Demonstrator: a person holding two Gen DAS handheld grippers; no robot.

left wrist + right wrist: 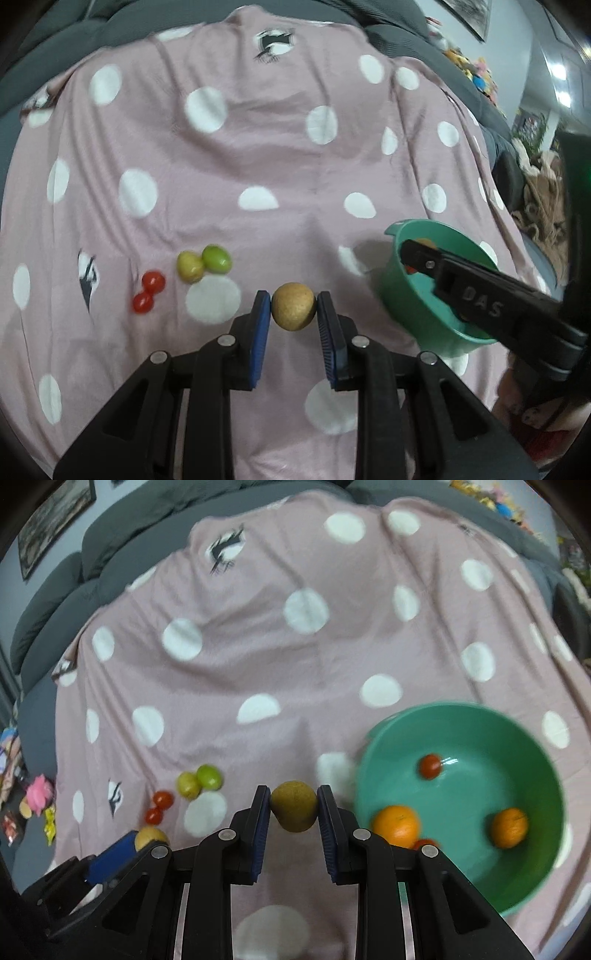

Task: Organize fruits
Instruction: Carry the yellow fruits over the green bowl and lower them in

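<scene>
1. Fruits lie partly gathered, partly loose, and each tong grips one: the left gripper (294,309) pinches a tan, rough-skinned round fruit (294,306) between its blue pads, its jaws narrowed to the fruit's width.
2. Just left of the green bowl (524,738), the right gripper (293,806) clamps a brownish-green kiwi-like fruit (294,805) the same way, jaws closed to the fruit's sides; whether it touches the blanket I cannot tell.
3. Inside the bowl sit two oranges (397,825), one near the left wall and one toward the right, a cherry tomato (429,766) farther back, and another red piece half hidden at the near edge.
4. Well left of the bowl, on the pink polka-dot blanket (258,147), two red cherry tomatoes (148,291) touch each other.
5. Slightly farther than these, still left of the bowl, a yellow-green fruit (190,266) touches a greener one (217,258).
6. Beyond the blanket, far behind the bowl, grey cushions (51,602) rise.
</scene>
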